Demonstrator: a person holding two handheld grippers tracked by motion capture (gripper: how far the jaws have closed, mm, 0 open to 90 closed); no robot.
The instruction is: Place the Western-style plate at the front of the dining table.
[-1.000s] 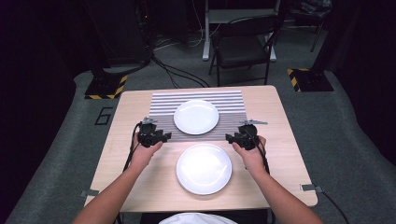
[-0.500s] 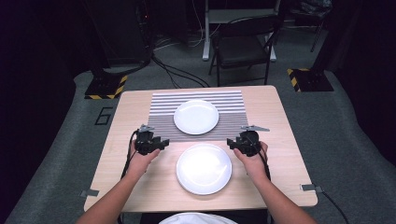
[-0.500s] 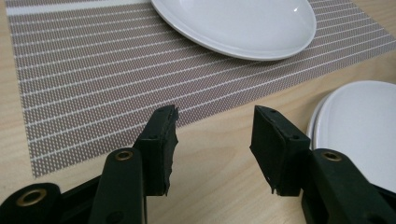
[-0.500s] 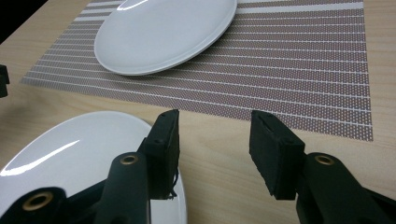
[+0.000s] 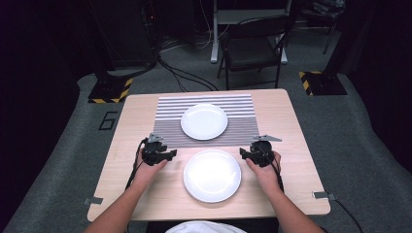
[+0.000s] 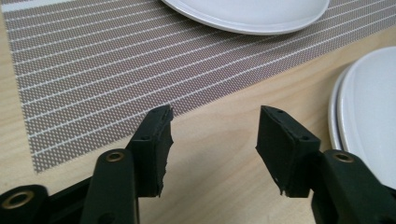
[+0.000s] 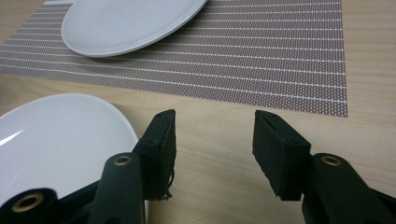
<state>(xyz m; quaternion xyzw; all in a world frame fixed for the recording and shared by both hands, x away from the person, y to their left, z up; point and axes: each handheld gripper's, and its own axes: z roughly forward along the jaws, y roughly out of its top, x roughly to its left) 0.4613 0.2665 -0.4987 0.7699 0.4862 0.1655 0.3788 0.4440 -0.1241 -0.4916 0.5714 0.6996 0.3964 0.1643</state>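
Beside round glossy white plate stack (image 5: 212,174): left tongs (image 5: 170,155), right tongs (image 5: 244,154) just opening, empty.

**Near plates stacked at table front, grippers flanking**

Near plates (image 5: 212,174): white, round, glossy, lying flat on bare wood at the table's front centre. The left gripper view shows two rims (image 6: 369,126), so it's a stack. Just short of the striped placemat's (image 5: 167,121) near edge, not touching it. In the right gripper view (image 7: 56,140) it reads clean.

A folding chair (image 5: 252,48) stands beyond the table (image 5: 291,126), with black cables (image 5: 187,77) across the floor.
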